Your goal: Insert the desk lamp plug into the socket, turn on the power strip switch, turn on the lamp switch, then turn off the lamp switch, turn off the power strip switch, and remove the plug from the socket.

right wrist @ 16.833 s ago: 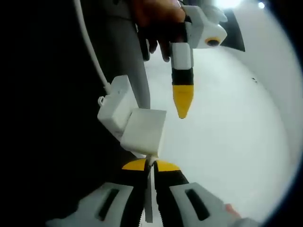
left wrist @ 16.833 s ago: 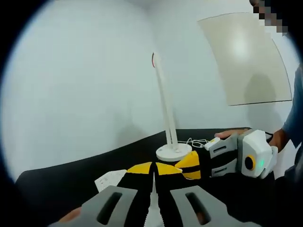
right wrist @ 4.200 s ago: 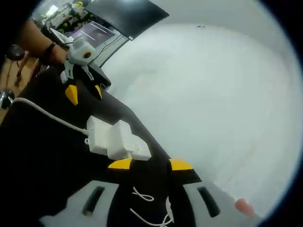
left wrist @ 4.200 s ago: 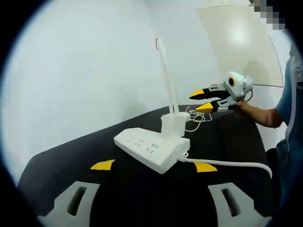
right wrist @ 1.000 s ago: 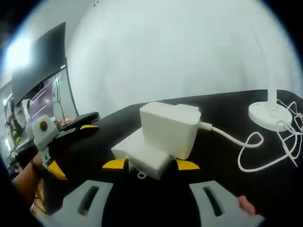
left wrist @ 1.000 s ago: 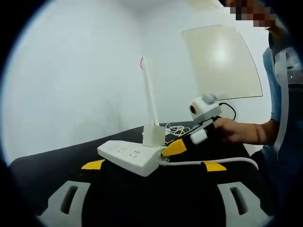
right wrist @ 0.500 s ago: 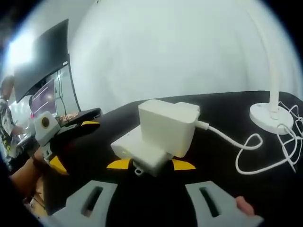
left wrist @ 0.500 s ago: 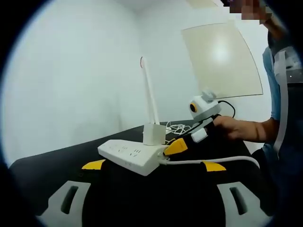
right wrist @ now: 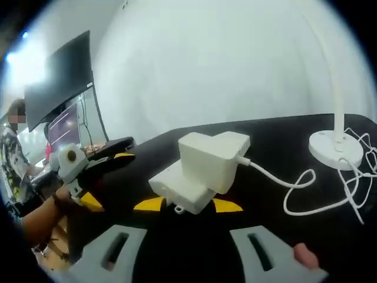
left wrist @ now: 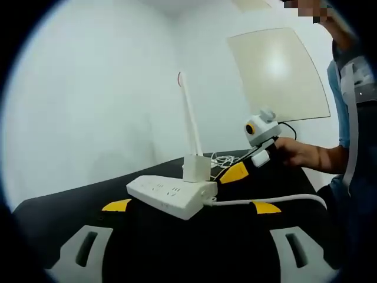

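Observation:
A white power strip lies on the black table, and the lamp's white plug block stands in one of its sockets. The thin white lamp stem rises behind it. My left gripper is open, its yellow tips either side of the strip's near end. My right gripper comes in from the right, a short way off the strip's end. In the right gripper view, my right gripper is open just before the strip and plug block. The lamp base stands to the right.
The strip's thick white cable runs right across the table. The lamp's thin cord loops near the base. A dark monitor stands at the back left. A pale panel hangs on the wall. A person's hand holds the right gripper.
My right gripper has drawn back from the strip's end, to the right in the left gripper view. The strip and plug have stayed put. Both grippers remain open.

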